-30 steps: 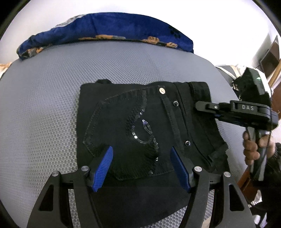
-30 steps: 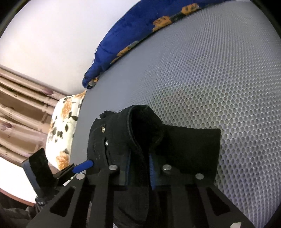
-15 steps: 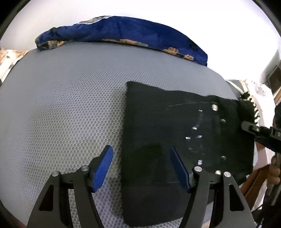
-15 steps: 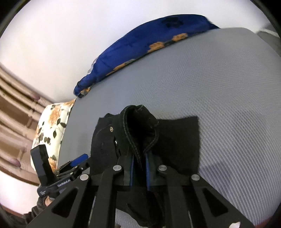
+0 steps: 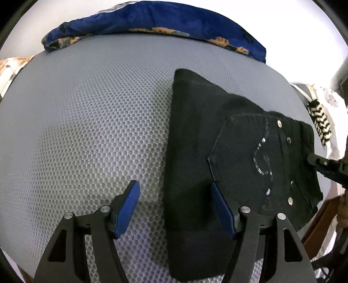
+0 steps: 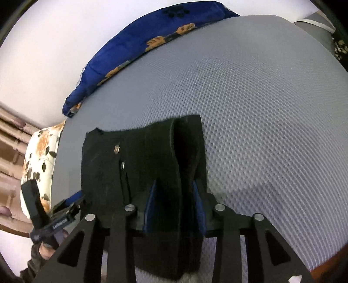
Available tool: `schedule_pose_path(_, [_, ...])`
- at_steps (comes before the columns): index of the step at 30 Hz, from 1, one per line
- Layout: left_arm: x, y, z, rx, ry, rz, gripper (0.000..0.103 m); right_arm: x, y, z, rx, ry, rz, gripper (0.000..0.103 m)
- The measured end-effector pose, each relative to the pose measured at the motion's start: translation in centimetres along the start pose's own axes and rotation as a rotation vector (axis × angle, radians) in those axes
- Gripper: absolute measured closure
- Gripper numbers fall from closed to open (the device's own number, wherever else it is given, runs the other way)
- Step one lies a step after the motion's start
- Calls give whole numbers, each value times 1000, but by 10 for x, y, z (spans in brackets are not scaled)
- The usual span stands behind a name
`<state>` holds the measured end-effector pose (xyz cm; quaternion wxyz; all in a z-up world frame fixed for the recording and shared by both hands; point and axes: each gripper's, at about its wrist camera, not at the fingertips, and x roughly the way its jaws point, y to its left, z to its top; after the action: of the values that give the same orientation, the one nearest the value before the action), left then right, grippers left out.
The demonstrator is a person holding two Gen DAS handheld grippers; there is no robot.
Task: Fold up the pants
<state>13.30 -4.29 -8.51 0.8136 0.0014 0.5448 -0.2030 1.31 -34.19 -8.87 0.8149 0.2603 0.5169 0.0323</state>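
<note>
The black pants [image 5: 239,152] lie folded on the grey mesh mattress [image 5: 87,119], back pocket with sequins and rivets facing up. My left gripper [image 5: 174,187] hovers open over the pants' left edge, its left finger above bare mattress and its right finger above the cloth. My right gripper [image 6: 175,191] stands at the waist end of the pants [image 6: 141,165]. Its jaws are opening, and a raised fold of the black cloth still stands loosely between the blue pads. The right gripper's tip [image 5: 322,165] shows at the pants' right edge in the left wrist view.
A blue blanket with orange flowers [image 5: 152,19] lies along the mattress's far edge. A floral pillow [image 6: 39,156] and a wooden headboard [image 6: 8,135] are at the left. A black-and-white striped cloth [image 5: 322,122] lies off the right side.
The pants have shifted right, out from between my left fingers. The right gripper's pads, pinched on the fold before, now stand apart.
</note>
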Motion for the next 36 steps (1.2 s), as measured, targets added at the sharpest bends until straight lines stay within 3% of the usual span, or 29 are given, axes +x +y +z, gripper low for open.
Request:
schedule_pose_path(6, [-6,-13,-10,55,11,11,35,-9,-1,-35,15,55,14,71])
schedule_pose_path(10, [-9,-17,-15,73,13,22,35,-15,13,-48,-60,21,-47,89])
schedule_pose_path(16, [-11,-23,-16,95,9,38,35,-26,18,-52,-82,-13,-66,92])
schedule_pose_path(22, [-9,-26,-22,108,13,53,35,-7,6,-61,-61,26,-109,93])
schedule_pose_path(25, [-8,-26,-23,106,9,59,33,-5,1,-59,-31,33,-89,92])
schedule_pose_path(29, [-8,-26,-23,102,8,60,32,-6,-3,-58,-17,29,-89,82])
schedule_pose_path(31, [-8,-27,-22,101,7,60,32,-9,-8,-58,1,15,-96,68])
schedule_pose_path(36, [-10,-27,-21,106,-8,77,32,-11,-10,-52,-5,17,-89,61])
